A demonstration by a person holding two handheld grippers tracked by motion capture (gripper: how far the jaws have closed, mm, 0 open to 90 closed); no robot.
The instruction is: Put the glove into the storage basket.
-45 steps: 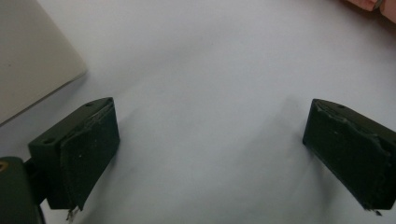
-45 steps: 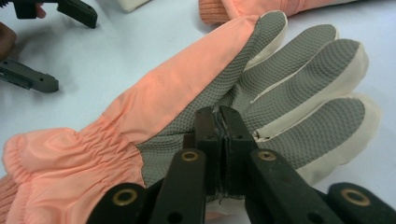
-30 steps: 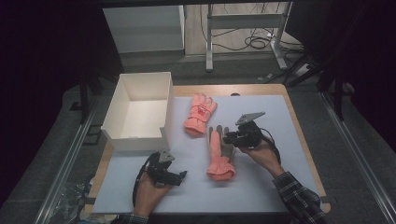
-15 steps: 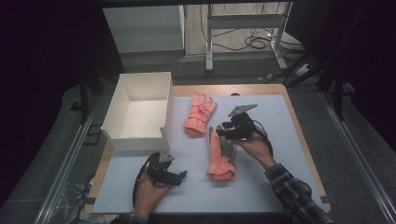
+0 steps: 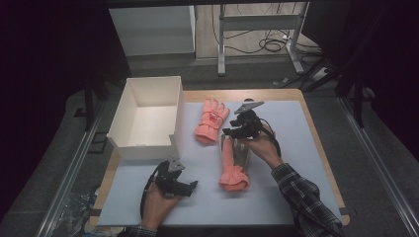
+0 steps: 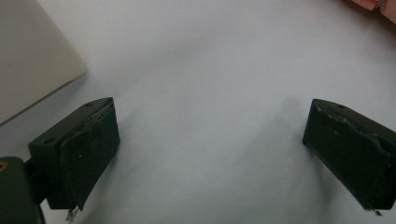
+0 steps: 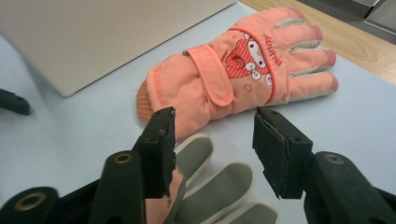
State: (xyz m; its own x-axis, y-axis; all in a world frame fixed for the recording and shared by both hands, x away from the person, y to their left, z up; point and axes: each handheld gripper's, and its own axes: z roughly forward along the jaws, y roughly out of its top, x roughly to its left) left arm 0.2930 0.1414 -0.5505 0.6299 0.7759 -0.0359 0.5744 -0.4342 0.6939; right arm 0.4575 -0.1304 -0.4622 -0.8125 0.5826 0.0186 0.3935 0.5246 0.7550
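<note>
A white box [image 5: 148,118] sits at the mat's [image 5: 296,148] left edge. The far glove [image 5: 211,121] lies beside it, the near glove [image 5: 234,165] lies palm-up. The right gripper [image 5: 232,132] hovers over the near glove's fingers [image 7: 224,182], jaws partly open and empty. The left gripper [image 5: 190,186] rests low near the front, jaws wide apart, holding nothing.

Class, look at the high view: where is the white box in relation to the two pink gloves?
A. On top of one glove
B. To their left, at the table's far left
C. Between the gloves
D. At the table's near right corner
B: the box sits left of both gloves, apart from them.
</note>
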